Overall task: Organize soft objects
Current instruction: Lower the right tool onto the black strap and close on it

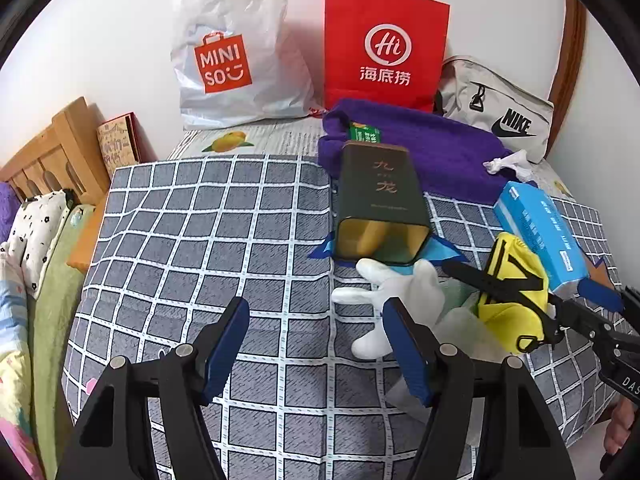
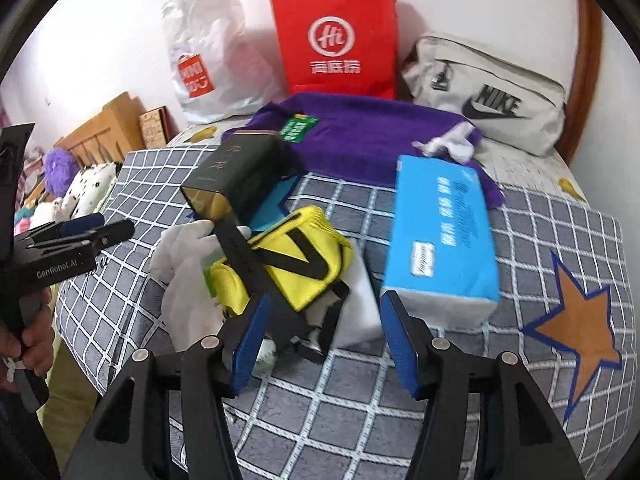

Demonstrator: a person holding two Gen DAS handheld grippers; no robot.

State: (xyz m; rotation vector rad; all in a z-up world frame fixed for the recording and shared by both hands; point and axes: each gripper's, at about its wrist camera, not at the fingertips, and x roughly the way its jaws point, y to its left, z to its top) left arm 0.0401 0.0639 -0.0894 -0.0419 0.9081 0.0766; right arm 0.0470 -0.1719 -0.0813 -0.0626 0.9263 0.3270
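Lying on a bed (image 1: 180, 240) under a grey checked cover, the soft things sit in one loose heap near the middle: one white plush (image 1: 396, 292) with a stubby limb stretched toward the left tool (image 1: 316, 344), and one yellow pouch (image 2: 296, 248) marked with black bands, resting against the plush. The left tool hovers over the cover with its two blue fingers spread wide and nothing between them; its right finger (image 1: 408, 352) is just in front of the plush. The right tool (image 2: 320, 336) is likewise spread, its two fingers straddling the near edge of the heap, with the left finger (image 2: 250, 344) close against the pouch's dark strap; whether it touches cannot be told. One blue tissue pack (image 2: 440, 236) lies just right of the pouch, near the right tool's other finger. One dark tin (image 1: 378, 204) lies on its side behind the plush, open mouth toward the camera, its far end on one purple towel (image 1: 440, 152). A crumpled white tissue (image 1: 506, 164) sits on the towel's right end. Against the wall stand three bags: one white Miniso bag (image 1: 236, 52), one red paper bag (image 1: 384, 44) and one grey Nike bag (image 1: 500, 108). One orange star (image 2: 580, 328) is printed on the cover at the right.
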